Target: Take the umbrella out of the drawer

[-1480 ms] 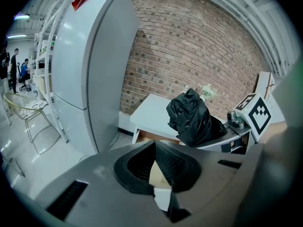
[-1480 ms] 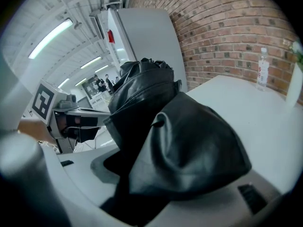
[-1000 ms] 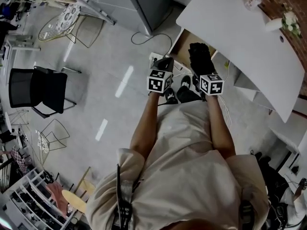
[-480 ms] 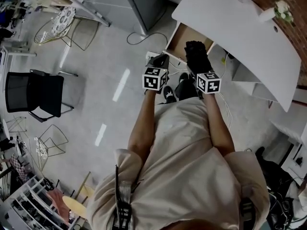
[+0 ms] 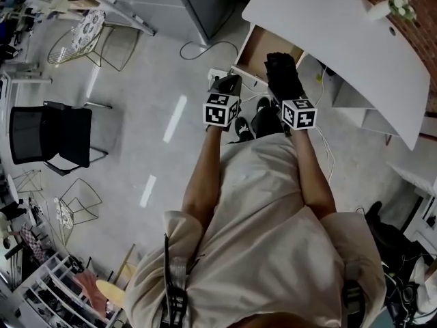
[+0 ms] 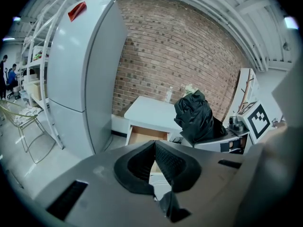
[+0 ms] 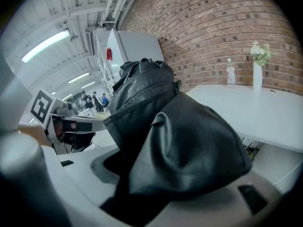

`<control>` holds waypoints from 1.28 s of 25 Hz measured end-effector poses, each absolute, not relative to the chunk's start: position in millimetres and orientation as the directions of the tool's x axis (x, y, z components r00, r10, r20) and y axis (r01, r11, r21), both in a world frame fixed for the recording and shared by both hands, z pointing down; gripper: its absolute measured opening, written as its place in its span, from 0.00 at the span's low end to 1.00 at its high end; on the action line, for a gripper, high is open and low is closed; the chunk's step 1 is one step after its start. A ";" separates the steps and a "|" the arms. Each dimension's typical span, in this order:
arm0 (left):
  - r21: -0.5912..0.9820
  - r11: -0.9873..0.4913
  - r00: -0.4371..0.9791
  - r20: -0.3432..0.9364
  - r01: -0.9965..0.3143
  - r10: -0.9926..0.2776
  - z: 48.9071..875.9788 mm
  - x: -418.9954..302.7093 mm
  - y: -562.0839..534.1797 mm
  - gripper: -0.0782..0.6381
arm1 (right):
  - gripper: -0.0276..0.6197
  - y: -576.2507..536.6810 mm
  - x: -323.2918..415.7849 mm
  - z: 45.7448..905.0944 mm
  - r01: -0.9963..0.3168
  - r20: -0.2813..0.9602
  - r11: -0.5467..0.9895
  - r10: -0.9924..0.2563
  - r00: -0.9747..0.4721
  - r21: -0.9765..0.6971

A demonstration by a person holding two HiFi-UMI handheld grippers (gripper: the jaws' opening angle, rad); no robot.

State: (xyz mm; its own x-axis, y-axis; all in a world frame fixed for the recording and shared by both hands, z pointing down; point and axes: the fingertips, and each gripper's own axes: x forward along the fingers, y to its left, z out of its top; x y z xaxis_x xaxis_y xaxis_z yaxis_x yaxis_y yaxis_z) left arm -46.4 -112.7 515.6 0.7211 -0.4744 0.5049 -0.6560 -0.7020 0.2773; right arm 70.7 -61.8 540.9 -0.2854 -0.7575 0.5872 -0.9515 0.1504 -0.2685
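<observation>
One black umbrella (image 7: 161, 141) clamped within right gripper (image 5: 287, 96), outside drawer (image 5: 263, 50).

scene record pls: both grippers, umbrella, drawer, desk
left gripper: jaws together, nothing between them
right gripper: shut on the umbrella
umbrella: black, folded, out of the drawer, held up in the air
drawer: open under the desk; the visible part inside is bare
desk: white, against a brick wall; bottle and vase of flowers on top
</observation>
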 end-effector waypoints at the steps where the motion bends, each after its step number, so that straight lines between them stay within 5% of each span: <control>1: 0.277 -0.705 0.723 0.506 -0.653 -0.471 516.4 -45.6 -112.2 0.12 | 0.51 -60.6 70.6 541.1 -0.951 0.588 0.150 -0.757 -0.286 -0.269; 32: 0.305 -0.704 0.739 0.493 -0.641 -0.459 519.5 -33.7 -124.3 0.12 | 0.51 -78.1 75.7 543.9 -0.951 0.605 0.210 -0.735 -0.306 -0.226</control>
State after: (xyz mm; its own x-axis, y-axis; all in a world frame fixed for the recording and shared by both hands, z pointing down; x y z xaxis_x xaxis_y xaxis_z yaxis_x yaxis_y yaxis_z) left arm -33.7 -124.3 519.5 0.7389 -0.4591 0.4932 -0.6412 -0.7040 0.3053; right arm 75.7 -78.1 543.9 -0.3064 -0.7352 0.6046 -0.9511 0.2103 -0.2263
